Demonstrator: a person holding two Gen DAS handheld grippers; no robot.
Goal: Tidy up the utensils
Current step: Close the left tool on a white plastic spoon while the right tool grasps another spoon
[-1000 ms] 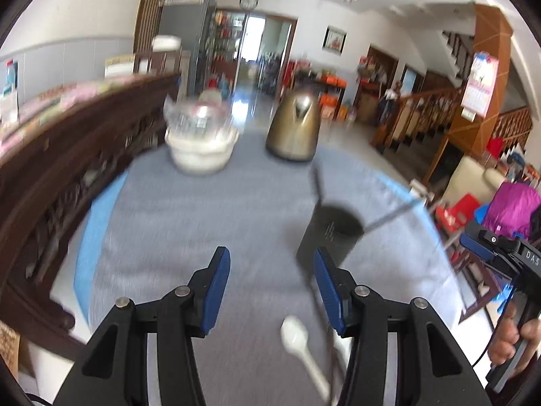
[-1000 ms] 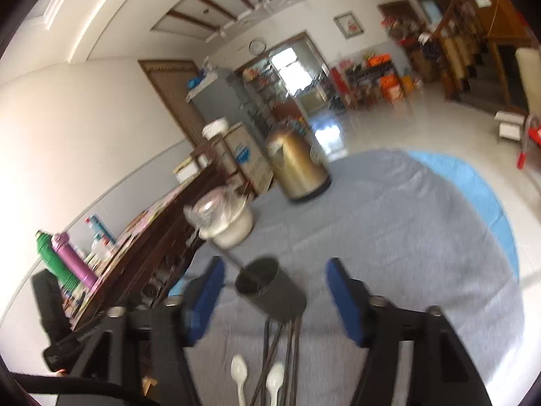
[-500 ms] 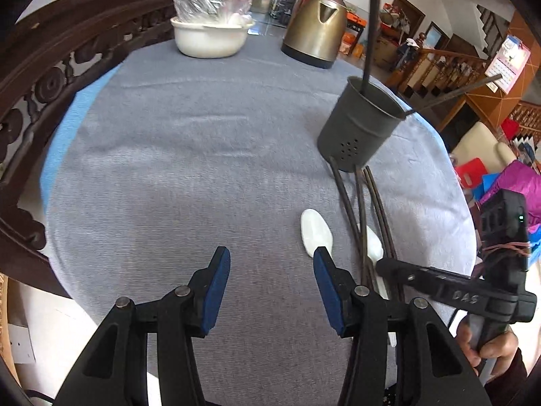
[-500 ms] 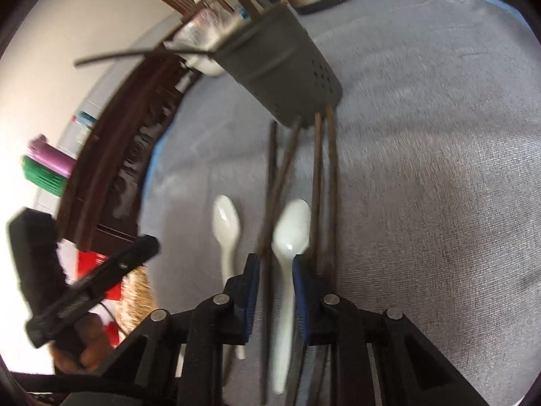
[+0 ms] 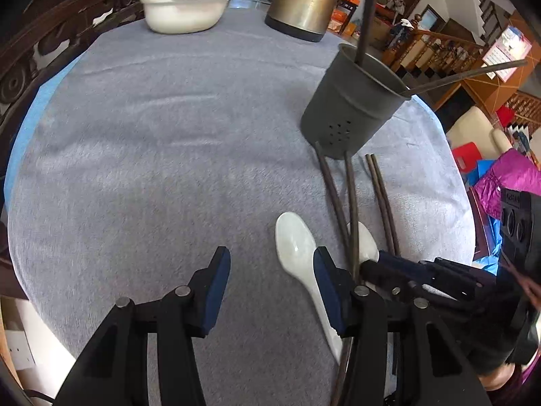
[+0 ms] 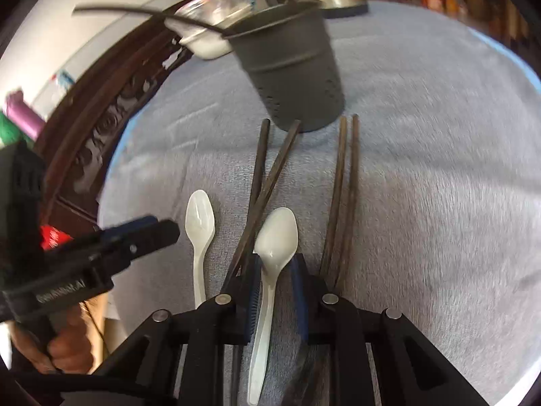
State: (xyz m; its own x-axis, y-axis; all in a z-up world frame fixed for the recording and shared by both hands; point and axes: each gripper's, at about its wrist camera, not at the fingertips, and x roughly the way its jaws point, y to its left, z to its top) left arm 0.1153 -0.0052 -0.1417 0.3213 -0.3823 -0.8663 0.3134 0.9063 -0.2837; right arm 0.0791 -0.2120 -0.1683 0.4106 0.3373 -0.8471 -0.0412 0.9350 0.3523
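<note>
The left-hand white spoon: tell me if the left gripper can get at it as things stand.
Probably yes. The left gripper is open, and the spoon lies just ahead by its right finger, nothing on it; the crossed chopsticks lie beside it.

Grey-clothed table [image 5: 142, 155]: holder [image 5: 348, 115], spoons [image 5: 297, 253], chopsticks [image 5: 382, 196].

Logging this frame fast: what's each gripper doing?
Left gripper: open, holding nothing.
Right gripper: narrowed around the white spoon handle; firm grip cannot be told.

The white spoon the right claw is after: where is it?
In the right wrist view the white spoon lies on the grey cloth between the right claw pads, flanked by crossed and parallel chopsticks.
</note>
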